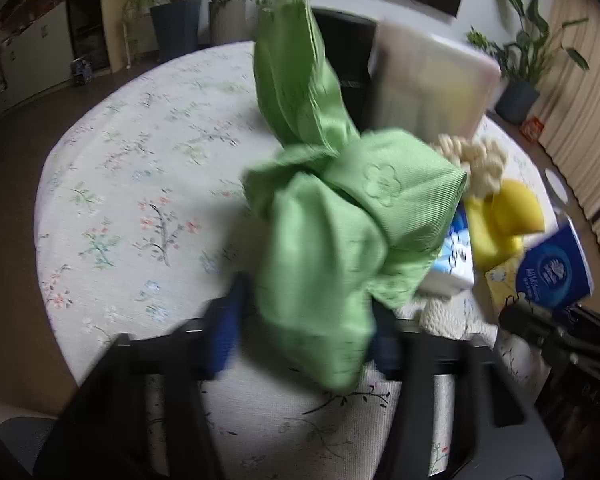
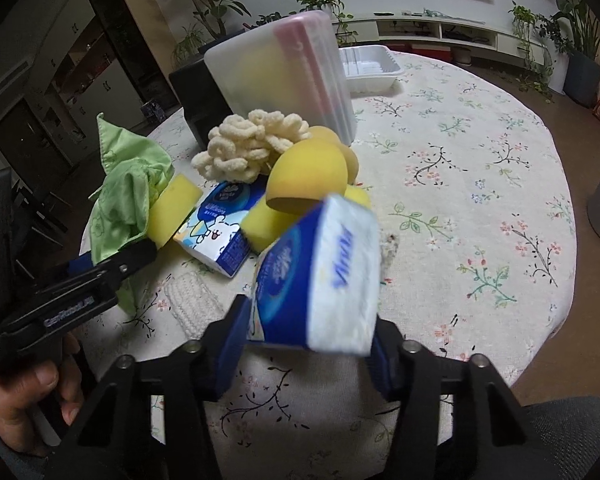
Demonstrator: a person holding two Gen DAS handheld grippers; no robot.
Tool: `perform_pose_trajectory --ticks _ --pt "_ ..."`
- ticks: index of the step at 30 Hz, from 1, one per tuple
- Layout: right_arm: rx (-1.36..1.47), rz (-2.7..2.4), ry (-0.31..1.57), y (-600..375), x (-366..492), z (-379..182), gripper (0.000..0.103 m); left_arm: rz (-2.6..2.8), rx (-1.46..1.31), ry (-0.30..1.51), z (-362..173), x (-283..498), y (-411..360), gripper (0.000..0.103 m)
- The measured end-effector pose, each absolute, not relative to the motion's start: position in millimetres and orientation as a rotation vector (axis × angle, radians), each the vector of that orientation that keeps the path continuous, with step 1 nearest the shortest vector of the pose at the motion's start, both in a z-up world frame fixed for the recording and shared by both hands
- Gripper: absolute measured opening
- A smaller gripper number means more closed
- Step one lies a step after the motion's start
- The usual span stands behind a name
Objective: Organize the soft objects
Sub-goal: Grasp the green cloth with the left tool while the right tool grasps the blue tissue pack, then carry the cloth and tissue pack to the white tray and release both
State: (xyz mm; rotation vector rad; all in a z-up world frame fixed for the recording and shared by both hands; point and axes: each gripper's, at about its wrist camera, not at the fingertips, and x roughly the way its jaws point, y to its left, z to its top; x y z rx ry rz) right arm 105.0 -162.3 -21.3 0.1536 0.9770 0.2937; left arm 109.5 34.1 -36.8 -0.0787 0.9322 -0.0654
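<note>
Nearest the right wrist camera, the right gripper [image 2: 306,354] clamps a blue tissue pack [image 2: 320,276] above the floral tablecloth [image 2: 480,208]. Beside it, the left gripper [image 1: 306,340] pinches a crumpled green cloth [image 1: 328,220]. Beyond lie yellow sponges [image 2: 304,184], a cream chenille mitt [image 2: 244,144], then a frosted plastic box [image 2: 284,80].

Ribbed green cloth [image 1: 324,240] — glossy tissue pack [image 2: 320,276]
</note>
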Motion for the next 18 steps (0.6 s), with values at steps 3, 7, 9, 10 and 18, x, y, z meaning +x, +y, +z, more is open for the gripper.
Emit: perform_pose_trajectory --ticks 3,7,9,10,18 --pt "0.149 0.306 0.981 -159.8 103.4 -21.5 0.026 -0.082 -0.095 0.925 -34.6 109.8 36.4 0.016" --pt "0.147 0.315 0.966 -159.0 101.6 -18.2 0.024 -0.087 -0.109 0.903 -30.5 108.4 40.7 0.007" --pt "0.14 0.315 0.952 -158.8 99.4 -14.8 0.024 -0.095 -0.107 0.893 -29.3 106.6 41.5 0.006" --pt "0.138 0.315 0.947 -158.6 98.4 -13.0 0.023 -0.101 -0.107 0.892 -28.8 106.2 41.1 0.006" --pt "0.138 0.324 0.894 -162.8 83.4 5.4 0.023 -0.139 -0.171 0.865 -15.5 100.7 49.8 0.004"
